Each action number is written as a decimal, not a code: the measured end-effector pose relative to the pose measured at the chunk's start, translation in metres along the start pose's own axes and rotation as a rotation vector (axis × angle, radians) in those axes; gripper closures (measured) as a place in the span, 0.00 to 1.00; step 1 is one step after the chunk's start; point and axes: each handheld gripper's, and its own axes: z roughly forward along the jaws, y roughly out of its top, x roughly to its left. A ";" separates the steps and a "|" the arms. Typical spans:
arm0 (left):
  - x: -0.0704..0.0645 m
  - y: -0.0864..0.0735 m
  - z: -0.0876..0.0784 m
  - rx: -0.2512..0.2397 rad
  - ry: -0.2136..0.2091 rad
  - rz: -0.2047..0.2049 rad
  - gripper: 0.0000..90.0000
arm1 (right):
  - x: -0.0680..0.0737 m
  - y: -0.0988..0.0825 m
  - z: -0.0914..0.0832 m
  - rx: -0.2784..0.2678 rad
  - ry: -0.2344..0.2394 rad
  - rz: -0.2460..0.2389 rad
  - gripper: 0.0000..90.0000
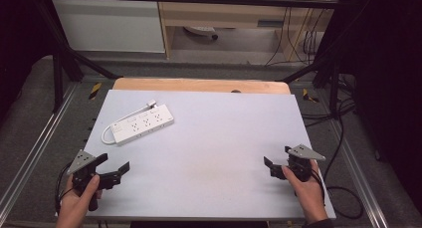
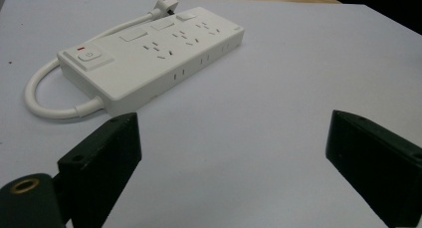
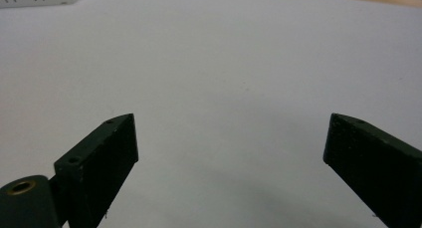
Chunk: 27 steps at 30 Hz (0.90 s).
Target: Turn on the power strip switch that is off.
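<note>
White tabletop [image 1: 209,153] carries a power strip [image 1: 142,123]; both claws gape empty.

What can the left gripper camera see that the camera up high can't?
The left gripper view alone shows the power strip's switch with its small red mark, and its side slots. The high view alone shows both hands, the left gripper and the right gripper, both open and empty, and the floor cables. Both show the white strip with its looped cord on the pale table.
</note>
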 end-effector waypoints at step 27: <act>0.012 0.026 0.016 -0.018 -0.012 -0.052 0.09 | 0.016 0.000 0.004 0.056 0.024 -0.054 0.05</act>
